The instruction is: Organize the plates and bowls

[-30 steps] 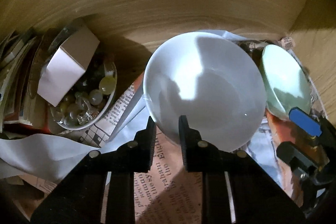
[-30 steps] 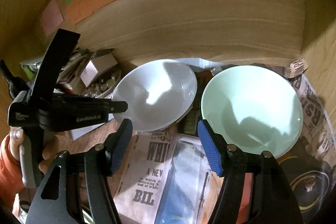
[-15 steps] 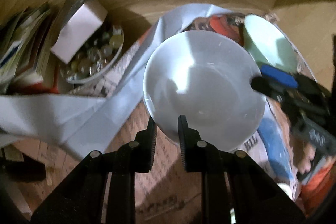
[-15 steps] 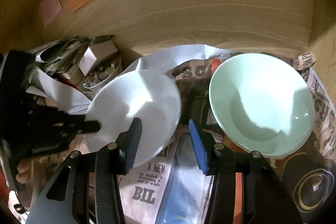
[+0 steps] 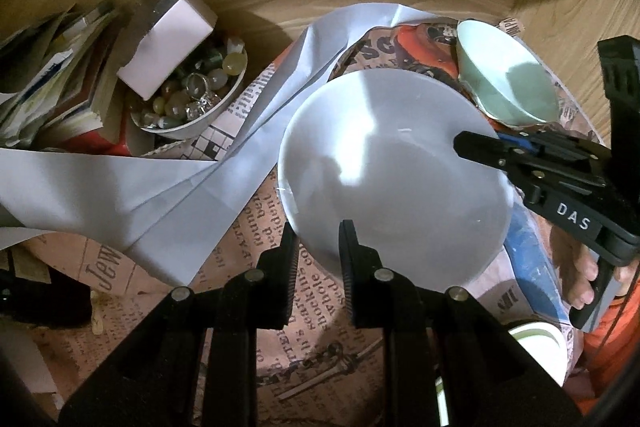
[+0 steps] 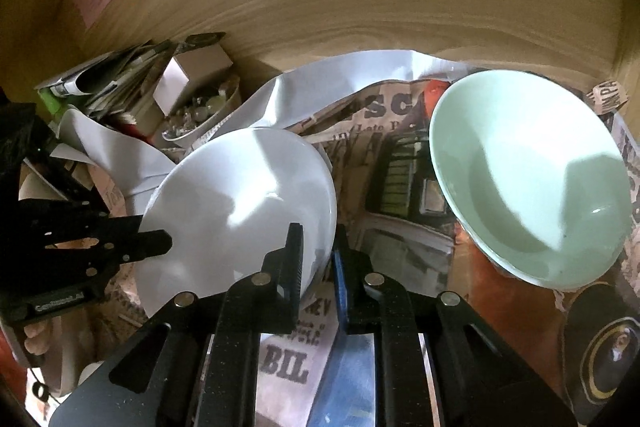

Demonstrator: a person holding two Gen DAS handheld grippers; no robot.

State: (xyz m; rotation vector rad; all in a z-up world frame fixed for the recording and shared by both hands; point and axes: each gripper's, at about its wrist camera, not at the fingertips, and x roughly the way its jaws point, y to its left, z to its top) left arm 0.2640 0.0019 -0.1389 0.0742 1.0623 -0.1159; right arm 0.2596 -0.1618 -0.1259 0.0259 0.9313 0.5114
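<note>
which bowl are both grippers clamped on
The white bowl: left gripper and right gripper both pinch its rim. The mint green bowl and bead-filled bowl sit untouched.

white bowl [image 5: 396, 179], left gripper [image 5: 316, 247] clamping rim

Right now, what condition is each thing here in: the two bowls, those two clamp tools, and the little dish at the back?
white bowl: empty, tilted, gripped at its rim by both tools.
green bowl: empty, tilted, resting on the newspaper, untouched.
left tool: shut on the white bowl's near rim.
right tool: shut on the white bowl's rim.
small dish: full of beads and stones, a white box lying on top.
</note>
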